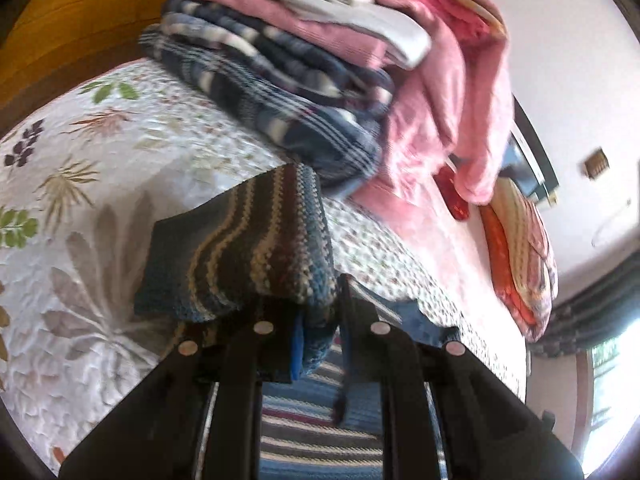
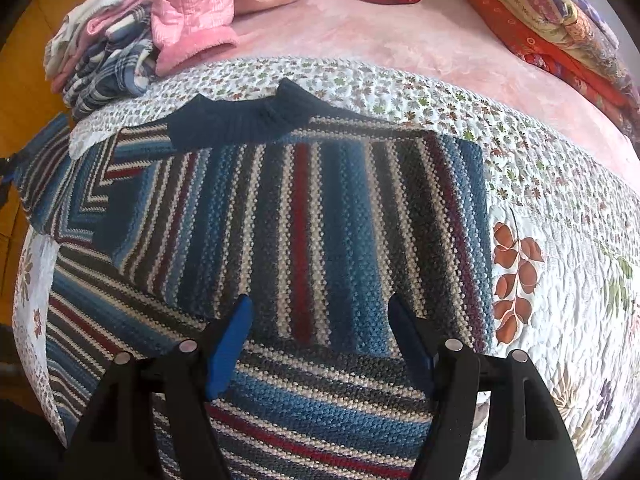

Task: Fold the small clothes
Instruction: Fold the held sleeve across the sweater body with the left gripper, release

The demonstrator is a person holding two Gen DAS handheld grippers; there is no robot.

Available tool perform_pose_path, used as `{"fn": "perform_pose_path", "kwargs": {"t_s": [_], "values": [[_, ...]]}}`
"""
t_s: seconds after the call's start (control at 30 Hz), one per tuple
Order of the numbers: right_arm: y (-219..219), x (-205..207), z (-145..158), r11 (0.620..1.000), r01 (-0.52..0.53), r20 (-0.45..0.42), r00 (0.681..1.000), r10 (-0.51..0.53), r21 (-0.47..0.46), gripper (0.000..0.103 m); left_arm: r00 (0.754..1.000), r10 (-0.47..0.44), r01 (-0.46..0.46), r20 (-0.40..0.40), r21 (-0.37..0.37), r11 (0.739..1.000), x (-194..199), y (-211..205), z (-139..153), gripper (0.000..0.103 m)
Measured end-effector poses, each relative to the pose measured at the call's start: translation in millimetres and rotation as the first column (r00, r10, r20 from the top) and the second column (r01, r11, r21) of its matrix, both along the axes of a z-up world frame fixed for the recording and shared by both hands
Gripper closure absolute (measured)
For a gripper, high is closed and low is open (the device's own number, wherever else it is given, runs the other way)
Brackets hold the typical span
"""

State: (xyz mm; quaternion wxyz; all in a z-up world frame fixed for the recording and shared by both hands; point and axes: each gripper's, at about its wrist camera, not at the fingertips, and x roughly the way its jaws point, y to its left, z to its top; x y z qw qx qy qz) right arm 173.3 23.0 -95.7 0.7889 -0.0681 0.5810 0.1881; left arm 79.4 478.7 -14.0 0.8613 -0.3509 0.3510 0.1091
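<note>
Quilted bed (image 2: 560, 320): floral cover carrying everything; its left edge drops to wood floor, so I judge that side has no room to drag cloth.
Striped sweater (image 2: 320, 220): knit, spread flat at the near edge of the bed, collar pointing toward the far side, one sleeve folded across the body, its left part hanging at the left edge.
Clothes pile (image 2: 120, 48): stacked at the far left corner, just beyond the sweater's shoulder; I should keep my fold short of it.
Left gripper (image 1: 316, 320): my fingers are clenched on a lifted flap of the sweater; best carried low and straight over the body.
Right gripper (image 2: 320, 344): released, jaws spread, hovering above the sweater's lower body, ready to pin it.
Open room: bare quilt right of the sweater.
</note>
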Motion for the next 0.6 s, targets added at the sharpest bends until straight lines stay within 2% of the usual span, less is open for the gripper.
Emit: {"fn": "perform_pose_path", "kwargs": {"t_s": [0.33, 0.6], "values": [[-2.2, 1.2, 0.5, 1.000, 0.008, -0.002, 1.000, -0.008, 0.001, 0.033, 0.989, -0.149, 0.151, -0.022, 0.061, 0.987, 28.2, -76.1, -6.2, 0.090], [-1.8, 1.1, 1.1, 1.000, 0.002, -0.001, 1.000, -0.002, 0.000, 0.033, 0.944, -0.315, 0.322, -0.101, 0.065, 0.944, 43.1, -137.3, -38.8, 0.088]]}}
